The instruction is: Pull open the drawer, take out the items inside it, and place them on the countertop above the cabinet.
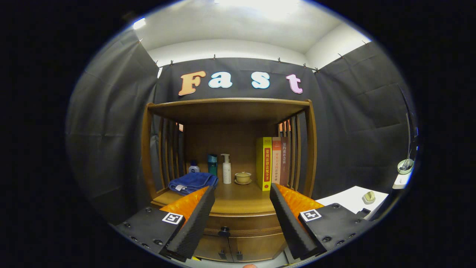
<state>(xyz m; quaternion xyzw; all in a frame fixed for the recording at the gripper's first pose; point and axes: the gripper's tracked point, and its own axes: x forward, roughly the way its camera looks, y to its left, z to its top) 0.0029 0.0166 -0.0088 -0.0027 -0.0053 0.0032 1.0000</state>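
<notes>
A wooden cabinet [230, 223] stands ahead with a shut drawer [241, 225] under its countertop [238, 201]. The drawer's small dark knob [224, 231] sits low between my fingers, some way beyond them. My gripper [241, 195] is open, its fingers spread wide with nothing between them, and it hovers in front of the cabinet at about countertop height. What lies inside the drawer is hidden.
On the countertop stand a folded blue towel [192, 182], a small bottle [193, 166], a teal cup [212, 164], a white pump bottle [226, 169], a lidded tea cup on a saucer [243, 178] and upright books [271, 163]. Two lower doors [238, 247] sit under the drawer. A white table [353, 199] stands right.
</notes>
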